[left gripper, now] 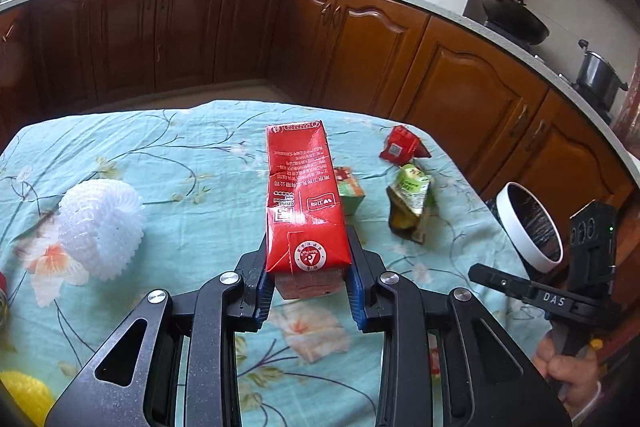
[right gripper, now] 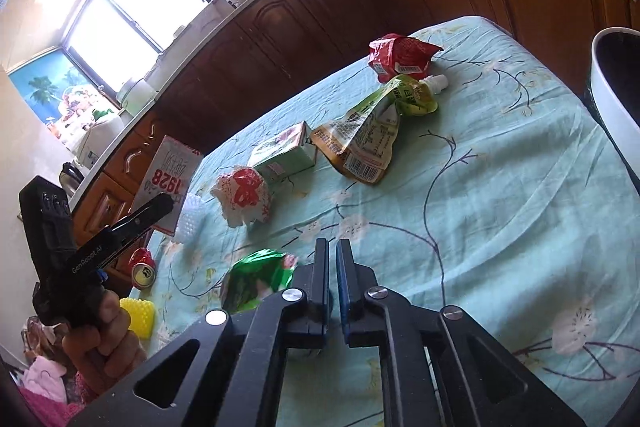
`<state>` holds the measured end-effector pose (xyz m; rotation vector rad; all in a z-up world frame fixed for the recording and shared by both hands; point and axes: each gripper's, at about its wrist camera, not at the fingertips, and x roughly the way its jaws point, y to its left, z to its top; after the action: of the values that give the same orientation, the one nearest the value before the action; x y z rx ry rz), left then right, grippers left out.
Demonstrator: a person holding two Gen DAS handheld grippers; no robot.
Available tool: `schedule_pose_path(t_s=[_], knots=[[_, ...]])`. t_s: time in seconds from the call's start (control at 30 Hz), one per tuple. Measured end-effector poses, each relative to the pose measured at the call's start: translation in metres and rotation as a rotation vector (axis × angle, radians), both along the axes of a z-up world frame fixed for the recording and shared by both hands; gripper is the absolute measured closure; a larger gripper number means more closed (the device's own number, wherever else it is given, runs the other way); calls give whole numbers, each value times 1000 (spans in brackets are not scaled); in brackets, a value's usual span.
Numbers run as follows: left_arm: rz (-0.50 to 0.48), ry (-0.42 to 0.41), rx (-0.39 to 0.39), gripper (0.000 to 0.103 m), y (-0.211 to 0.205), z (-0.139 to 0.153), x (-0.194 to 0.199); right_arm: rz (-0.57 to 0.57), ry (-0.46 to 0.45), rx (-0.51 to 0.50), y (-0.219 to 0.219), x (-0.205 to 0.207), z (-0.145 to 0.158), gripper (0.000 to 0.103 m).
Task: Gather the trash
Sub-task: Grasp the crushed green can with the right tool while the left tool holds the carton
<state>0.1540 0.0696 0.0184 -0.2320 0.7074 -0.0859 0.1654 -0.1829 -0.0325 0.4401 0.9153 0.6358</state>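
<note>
1. The left gripper (left gripper: 306, 291) clamps the near end of a red carton (left gripper: 302, 195) between its blue pads (left gripper: 356, 297), the jaws set as wide as the carton's narrow side.
2. The carton is a tall, creased cardboard box with glossy printed faces; its long axis runs straight away from the gripper toward the cabinets, sealed far end tipped slightly up, held above the table (left gripper: 160, 155).
3. The right gripper (right gripper: 333, 291) has its jaws nearly together with only a thin slit between them and nothing in it, above the flowered turquoise cloth.
4. Just left of it lies a crinkled green foil wrapper (right gripper: 256, 277).
5. Farther on sit a crumpled red-and-white paper wad (right gripper: 244, 199) and a small green carton (right gripper: 282, 157) lying on its side.
6. Beyond those, a flattened green pouch (right gripper: 372, 131) with a white spout, then a crushed red packet (right gripper: 400, 57) near the table's far edge.
7. A white-rimmed bin (left gripper: 530, 227) stands off the table's right side.
</note>
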Motion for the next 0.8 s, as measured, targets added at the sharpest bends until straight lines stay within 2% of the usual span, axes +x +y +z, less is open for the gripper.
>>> schedule_pose_path(t_s=[0.03, 0.07, 0.1, 0.23, 0.27, 0.3, 0.37, 0.57, 0.8], knots=[[-10, -2, -4, 74, -3, 1, -1, -1, 0, 9, 2, -5, 1, 65], [-15, -5, -3, 74, -5, 2, -1, -6, 1, 18, 3, -9, 1, 58], [-17, -7, 1, 74, -7, 3, -3, -13, -1, 23, 5, -12, 0, 54], [-17, -6, -3, 74, -7, 3, -5, -28, -21, -22, 20, -25, 0, 54], [-17, -7, -1, 74, -6, 4, -6, -23, -19, -39, 24, -26, -3, 56], [-18, -8, 2, 74, -7, 4, -6, -21, -19, -62, 29, -28, -5, 61], [-18, -10, 6, 74, -7, 3, -9, -15, -22, -101, 37, -30, -10, 80], [-44, 0, -7, 74, -15, 1, -11, -53, -82, -109, 23, -35, 2, 84], [-133, 12, -16, 74, -51, -1, -7, -194, -120, -82, -44, -34, 23, 84]])
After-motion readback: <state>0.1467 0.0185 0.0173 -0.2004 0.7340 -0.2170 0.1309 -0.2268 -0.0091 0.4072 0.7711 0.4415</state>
